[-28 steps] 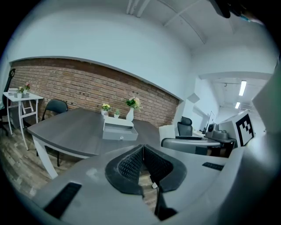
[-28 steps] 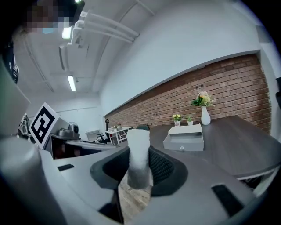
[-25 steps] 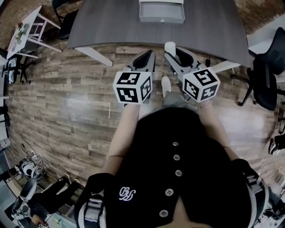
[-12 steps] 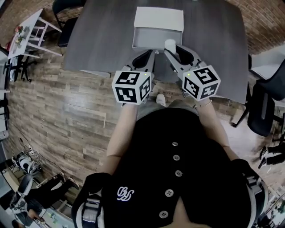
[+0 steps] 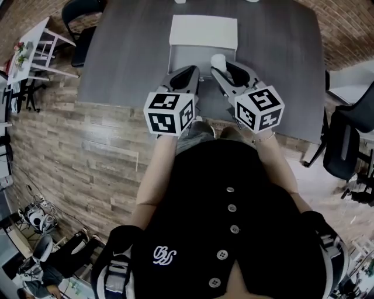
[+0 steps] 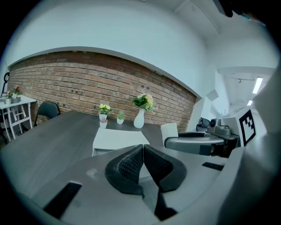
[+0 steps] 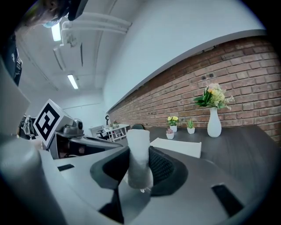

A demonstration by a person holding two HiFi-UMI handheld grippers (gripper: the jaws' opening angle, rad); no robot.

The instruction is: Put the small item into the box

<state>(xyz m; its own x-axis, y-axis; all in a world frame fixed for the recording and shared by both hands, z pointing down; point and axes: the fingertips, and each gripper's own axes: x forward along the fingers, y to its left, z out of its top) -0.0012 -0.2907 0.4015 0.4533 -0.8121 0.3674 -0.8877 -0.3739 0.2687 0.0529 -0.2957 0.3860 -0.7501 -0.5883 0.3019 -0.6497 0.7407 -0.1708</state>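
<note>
A white box (image 5: 201, 42) with its lid (image 5: 204, 31) folded back lies on the grey table (image 5: 128, 58), just beyond both grippers. My right gripper (image 5: 221, 64) is shut on a small white cylinder-shaped item (image 5: 218, 60), which stands upright between the jaws (image 7: 138, 160). The item hangs over the box's near right corner. My left gripper (image 5: 194, 71) is shut with nothing in it (image 6: 143, 156), its tip near the box's front edge. The box lid (image 6: 119, 139) shows ahead in the left gripper view, and as a white slab (image 7: 176, 146) in the right gripper view.
Small potted plants (image 6: 104, 115) and a white vase with flowers (image 6: 140, 117) stand at the table's far edge by the brick wall. Black chairs (image 5: 345, 137) stand right of the table and a chair (image 5: 79, 11) at far left. A white side table (image 5: 35, 49) is left.
The person has stepped up to the table. Both grippers now reach over its near edge to the box, with the white item still held in the right one.
</note>
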